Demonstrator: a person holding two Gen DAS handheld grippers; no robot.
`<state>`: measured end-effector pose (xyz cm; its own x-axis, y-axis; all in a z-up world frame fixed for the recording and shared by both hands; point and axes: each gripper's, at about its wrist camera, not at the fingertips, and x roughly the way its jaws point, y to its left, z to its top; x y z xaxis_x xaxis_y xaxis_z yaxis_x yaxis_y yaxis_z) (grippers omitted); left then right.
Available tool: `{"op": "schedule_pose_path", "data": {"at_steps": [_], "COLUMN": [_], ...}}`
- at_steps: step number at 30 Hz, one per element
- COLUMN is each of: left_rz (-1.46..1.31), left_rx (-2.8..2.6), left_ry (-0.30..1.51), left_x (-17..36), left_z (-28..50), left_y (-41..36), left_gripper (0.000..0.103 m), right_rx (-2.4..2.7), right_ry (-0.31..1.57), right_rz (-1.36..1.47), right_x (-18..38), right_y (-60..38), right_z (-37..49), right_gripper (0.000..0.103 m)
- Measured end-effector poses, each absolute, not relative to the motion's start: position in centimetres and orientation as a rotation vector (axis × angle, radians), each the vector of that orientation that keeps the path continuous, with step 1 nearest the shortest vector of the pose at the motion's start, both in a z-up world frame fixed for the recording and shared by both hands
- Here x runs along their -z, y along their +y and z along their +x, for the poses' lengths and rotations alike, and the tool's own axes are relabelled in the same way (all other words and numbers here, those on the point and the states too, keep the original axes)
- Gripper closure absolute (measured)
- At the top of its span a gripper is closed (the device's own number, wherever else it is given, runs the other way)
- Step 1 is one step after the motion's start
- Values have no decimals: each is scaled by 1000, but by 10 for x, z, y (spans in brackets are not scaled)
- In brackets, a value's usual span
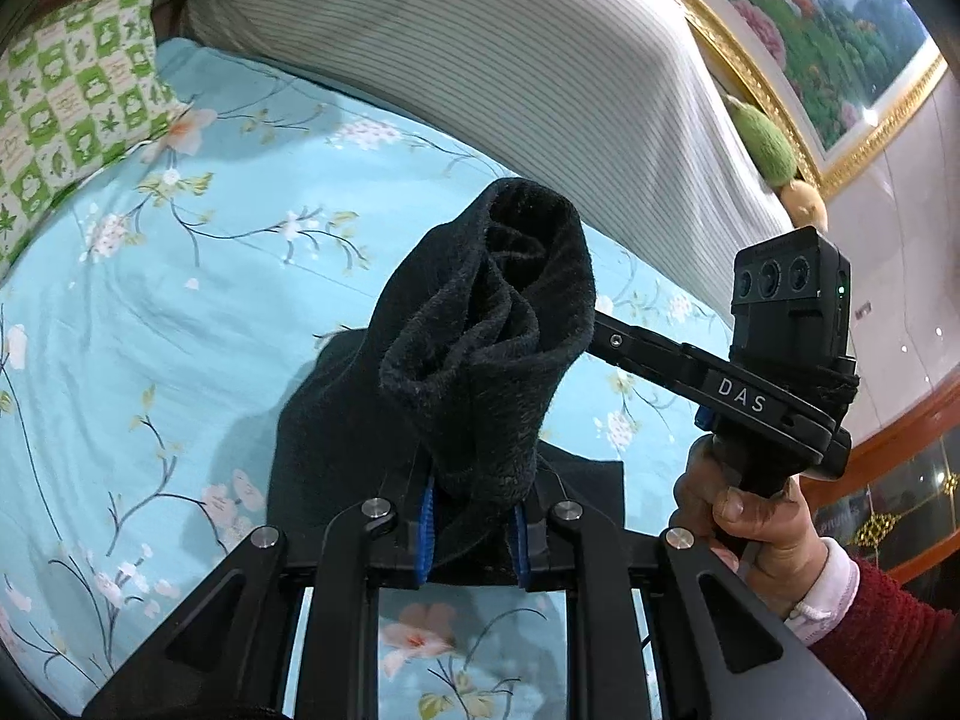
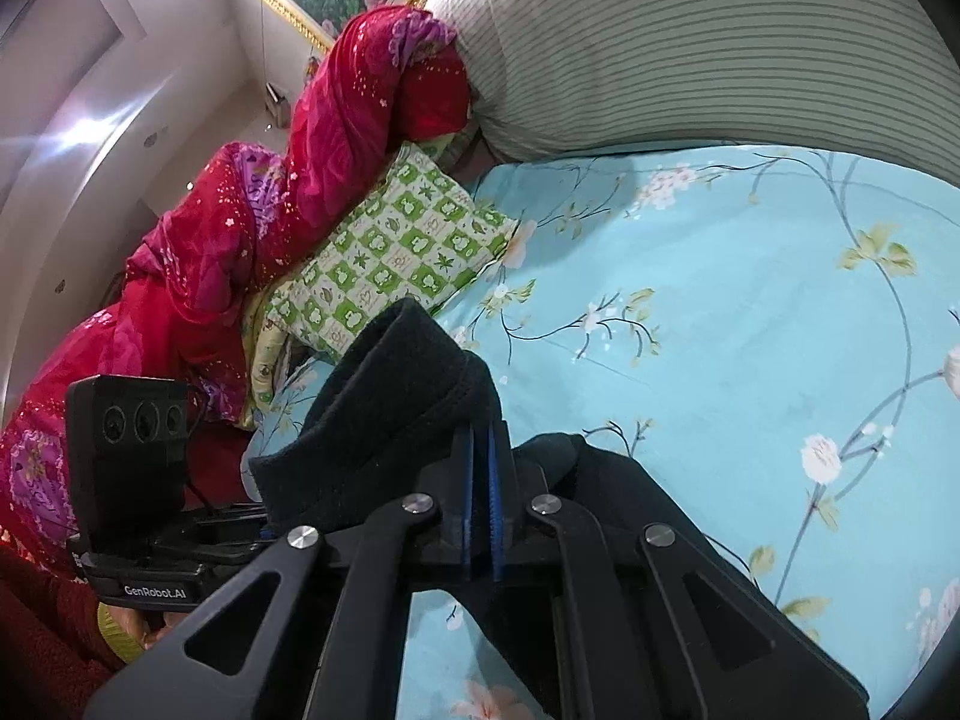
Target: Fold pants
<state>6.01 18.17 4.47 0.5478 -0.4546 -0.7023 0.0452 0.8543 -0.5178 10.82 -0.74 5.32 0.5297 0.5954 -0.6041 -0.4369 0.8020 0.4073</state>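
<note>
Black fleece pants hang bunched above a light blue flowered bed sheet. My left gripper is shut on a thick wad of them between its blue pads. The rest of the cloth drapes down to the bed behind it. In the left wrist view my right gripper comes in from the right, held by a hand, and its tips sink into the same bunch. In the right wrist view the right gripper has its blue pads nearly together on a thin edge of the pants. Cloth falls on both sides of it.
A green checked pillow and a red quilt lie at the bed's left side. A big striped cushion runs along the head. A green plush toy and a gold-framed picture are behind it. Bare sheet spreads to the right.
</note>
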Motion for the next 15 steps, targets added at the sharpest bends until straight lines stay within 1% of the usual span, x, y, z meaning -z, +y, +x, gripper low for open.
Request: {"op": "schedule_pose_path", "data": {"at_steps": [8, 15], "left_rz": [-426, -356], "left_rx": [374, 450], "left_ry": [974, 1011], "left_x": [-50, -45], "left_z": [52, 49], "left_y": [142, 92], "left_gripper": [85, 85], "right_rx": [-585, -529], "right_ry": [762, 739], "right_rz": [275, 337], "right_x": [-54, -49], "right_y": [-41, -82], "right_z": [80, 55], "right_gripper": [98, 98]}}
